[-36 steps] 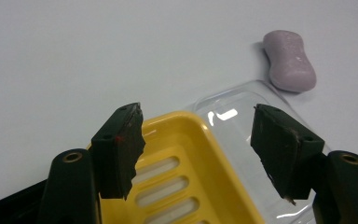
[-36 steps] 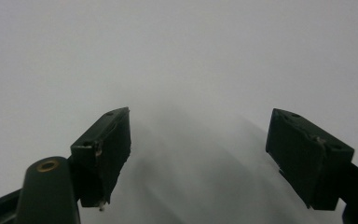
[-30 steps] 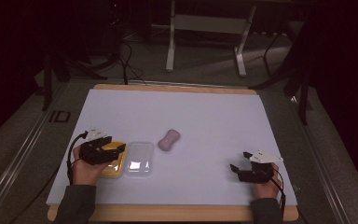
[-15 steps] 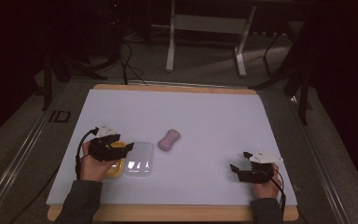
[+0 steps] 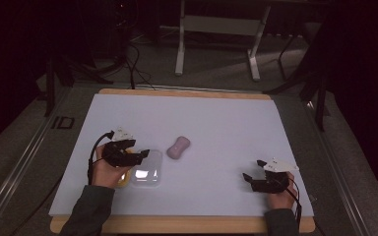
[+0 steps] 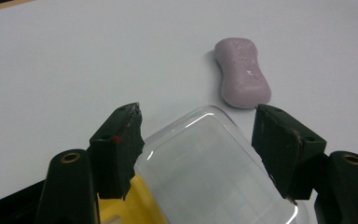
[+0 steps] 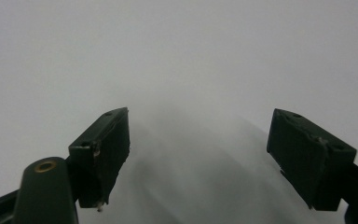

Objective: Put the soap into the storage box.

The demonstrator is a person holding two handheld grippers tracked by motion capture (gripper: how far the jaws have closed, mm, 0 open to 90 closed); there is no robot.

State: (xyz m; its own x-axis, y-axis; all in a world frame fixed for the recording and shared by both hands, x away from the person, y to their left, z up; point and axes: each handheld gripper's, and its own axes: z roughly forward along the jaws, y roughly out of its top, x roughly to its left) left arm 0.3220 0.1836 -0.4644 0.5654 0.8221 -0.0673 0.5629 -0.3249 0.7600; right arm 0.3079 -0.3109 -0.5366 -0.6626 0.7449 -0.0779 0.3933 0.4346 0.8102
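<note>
One soap bar [image 6: 242,72], one clear lid [image 6: 209,172], two claws

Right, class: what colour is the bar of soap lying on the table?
Pale pinkish-mauve. The soap shows best in the left gripper view.

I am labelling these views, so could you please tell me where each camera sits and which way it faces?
High view: above the person's side, facing forward and down on the table; both forearms, left gripper, right gripper.
Left gripper view: between its open jaws, at the clear lid and pink soap.
Right gripper view: between open jaws, at bare table.
Shared: high and left views show soap and lid.
</note>
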